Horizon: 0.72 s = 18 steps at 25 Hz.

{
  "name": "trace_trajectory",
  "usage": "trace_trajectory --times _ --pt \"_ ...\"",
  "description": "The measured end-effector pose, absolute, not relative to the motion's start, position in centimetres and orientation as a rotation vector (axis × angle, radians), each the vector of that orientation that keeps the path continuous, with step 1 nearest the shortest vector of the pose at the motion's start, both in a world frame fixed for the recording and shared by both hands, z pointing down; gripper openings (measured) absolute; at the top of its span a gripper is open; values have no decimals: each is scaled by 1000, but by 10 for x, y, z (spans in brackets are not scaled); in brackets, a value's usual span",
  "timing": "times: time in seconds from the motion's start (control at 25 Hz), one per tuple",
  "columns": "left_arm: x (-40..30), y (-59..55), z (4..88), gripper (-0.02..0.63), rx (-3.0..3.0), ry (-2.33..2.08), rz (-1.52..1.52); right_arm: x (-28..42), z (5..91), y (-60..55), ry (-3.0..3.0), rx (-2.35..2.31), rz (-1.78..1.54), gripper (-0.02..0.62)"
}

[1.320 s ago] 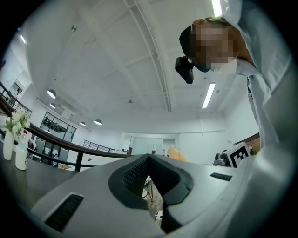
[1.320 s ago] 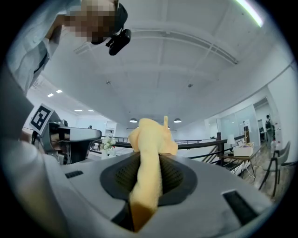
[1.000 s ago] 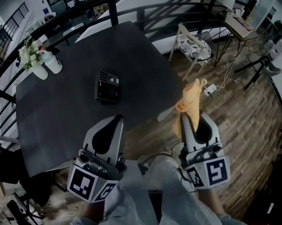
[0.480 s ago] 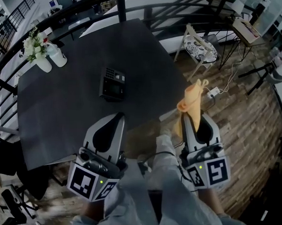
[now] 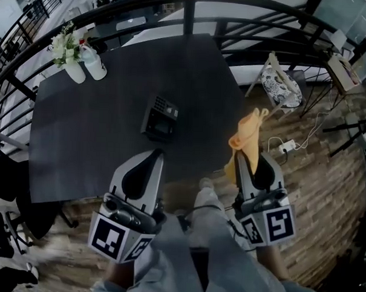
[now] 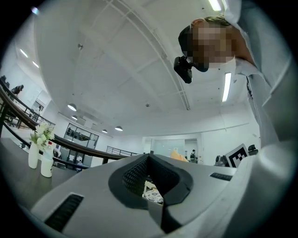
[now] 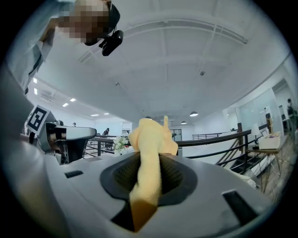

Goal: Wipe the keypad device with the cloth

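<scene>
While keypad device [image 5: 159, 118] sits on dark table [image 5: 92, 138], black railing [image 5: 188, 18] curves behind

No words, brands or numbers can be read. Black-and-white square marker patterns stand on the cubes of the left hand-held gripper [image 5: 153, 155] and the right hand-held gripper [image 5: 247, 157]. The small black keypad device [image 5: 159, 119] has keys too small to read.

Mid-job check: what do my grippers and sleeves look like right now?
Both the left gripper and right gripper have light grey tapered shells with a black oval recess. Each carries a white cube with black square markers at the rear. The sleeves are pale grey.
</scene>
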<state>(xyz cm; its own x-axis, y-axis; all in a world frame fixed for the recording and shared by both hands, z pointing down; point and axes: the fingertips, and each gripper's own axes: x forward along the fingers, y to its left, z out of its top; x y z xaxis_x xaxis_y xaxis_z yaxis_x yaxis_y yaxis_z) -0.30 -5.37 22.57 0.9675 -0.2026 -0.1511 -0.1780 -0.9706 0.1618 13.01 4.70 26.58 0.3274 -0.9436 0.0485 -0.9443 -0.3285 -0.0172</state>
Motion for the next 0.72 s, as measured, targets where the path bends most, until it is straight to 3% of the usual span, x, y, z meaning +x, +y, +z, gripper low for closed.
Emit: trace_trajectory --times 0.72 --pt "19 -91 227 12 2886 -850 -279 187 288 -61 -2221 2128 84 100"
